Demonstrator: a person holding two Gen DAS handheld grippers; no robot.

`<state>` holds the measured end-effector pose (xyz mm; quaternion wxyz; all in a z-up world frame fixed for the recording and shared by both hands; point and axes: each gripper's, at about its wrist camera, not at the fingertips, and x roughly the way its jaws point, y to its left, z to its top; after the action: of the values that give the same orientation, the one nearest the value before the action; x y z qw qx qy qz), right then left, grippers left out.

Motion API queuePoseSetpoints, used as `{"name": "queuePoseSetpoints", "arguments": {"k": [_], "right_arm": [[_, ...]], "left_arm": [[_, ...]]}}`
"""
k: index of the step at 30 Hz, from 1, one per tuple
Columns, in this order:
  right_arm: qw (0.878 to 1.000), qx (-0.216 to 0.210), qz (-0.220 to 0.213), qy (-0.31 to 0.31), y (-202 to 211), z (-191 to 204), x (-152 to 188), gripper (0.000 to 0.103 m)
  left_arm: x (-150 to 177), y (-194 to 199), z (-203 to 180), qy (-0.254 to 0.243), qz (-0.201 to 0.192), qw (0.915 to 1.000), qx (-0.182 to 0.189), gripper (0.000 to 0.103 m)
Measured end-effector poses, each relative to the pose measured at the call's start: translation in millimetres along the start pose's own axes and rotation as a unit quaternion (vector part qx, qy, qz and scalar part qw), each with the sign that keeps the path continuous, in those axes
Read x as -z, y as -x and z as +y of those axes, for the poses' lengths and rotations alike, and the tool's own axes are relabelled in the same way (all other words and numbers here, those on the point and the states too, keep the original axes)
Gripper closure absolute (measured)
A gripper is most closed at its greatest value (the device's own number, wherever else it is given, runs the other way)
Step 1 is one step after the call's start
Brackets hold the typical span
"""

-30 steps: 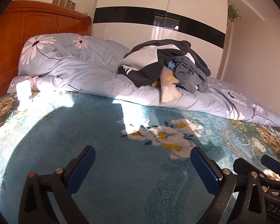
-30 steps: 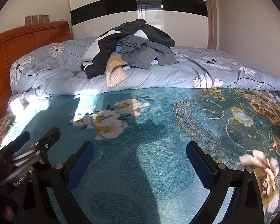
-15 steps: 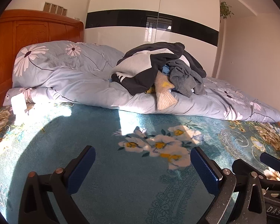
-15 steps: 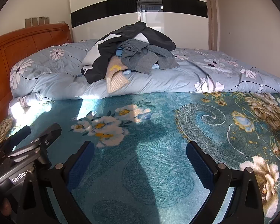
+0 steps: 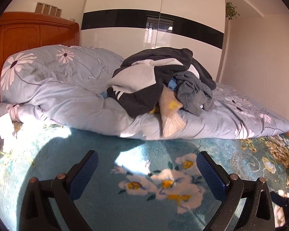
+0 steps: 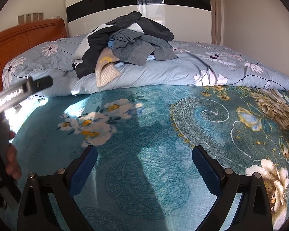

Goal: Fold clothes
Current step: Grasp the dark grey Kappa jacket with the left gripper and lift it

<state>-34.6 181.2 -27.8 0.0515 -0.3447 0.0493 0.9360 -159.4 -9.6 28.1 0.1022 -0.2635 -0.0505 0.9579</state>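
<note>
Two low views over my bed

Each looks forward along my claw's fingers, low above the teal blanket [image 5: 106,207], toward the wardrobe [image 6: 163,15]; both share the clothes pile [image 5: 163,80].

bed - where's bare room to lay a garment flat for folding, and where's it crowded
Free: the teal floral blanket between both open grippers and the rolled blue duvet, widest toward the paisley pattern on the right. Crowded: the clothes pile heaped on the duvet, its beige knit drooping toward the blanket edge.
</note>
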Motion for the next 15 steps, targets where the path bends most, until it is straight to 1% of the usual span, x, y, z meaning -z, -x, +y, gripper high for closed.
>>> {"name": "queuePoseSetpoints", "arguments": {"k": [3, 4, 7, 10, 13, 14, 15], "right_arm": [[1.0, 0.006, 0.003, -0.005, -3, -9, 1, 0.004], [1.0, 0.008, 0.005, -0.008, -4, -12, 2, 0.004], [1.0, 0.011, 0.01, -0.015, -7, -20, 3, 0.004], [1.0, 0.009, 0.014, -0.02, -10, -27, 4, 0.004], [1.0, 0.009, 0.012, -0.021, -7, -34, 5, 0.004], [1.0, 0.01, 0.01, -0.021, -6, -36, 6, 0.004], [1.0, 0.011, 0.009, -0.022, -4, -39, 7, 0.004]], "left_arm": [[-48, -29, -1, 0.003, -0.009, 0.9999, 0.011, 0.0], [-63, -40, -3, -0.004, -0.013, 0.9999, 0.003, 0.0], [-99, -78, -20, -0.051, -0.017, 0.9981, -0.03, 0.0], [-117, -115, -39, -0.09, -0.009, 0.9942, -0.058, 0.0], [-124, -148, -52, -0.13, -0.001, 0.986, -0.105, 0.001], [-126, -156, -54, -0.135, 0.002, 0.984, -0.116, 0.006], [-128, -162, -55, -0.136, 0.003, 0.9834, -0.12, 0.013]]}}
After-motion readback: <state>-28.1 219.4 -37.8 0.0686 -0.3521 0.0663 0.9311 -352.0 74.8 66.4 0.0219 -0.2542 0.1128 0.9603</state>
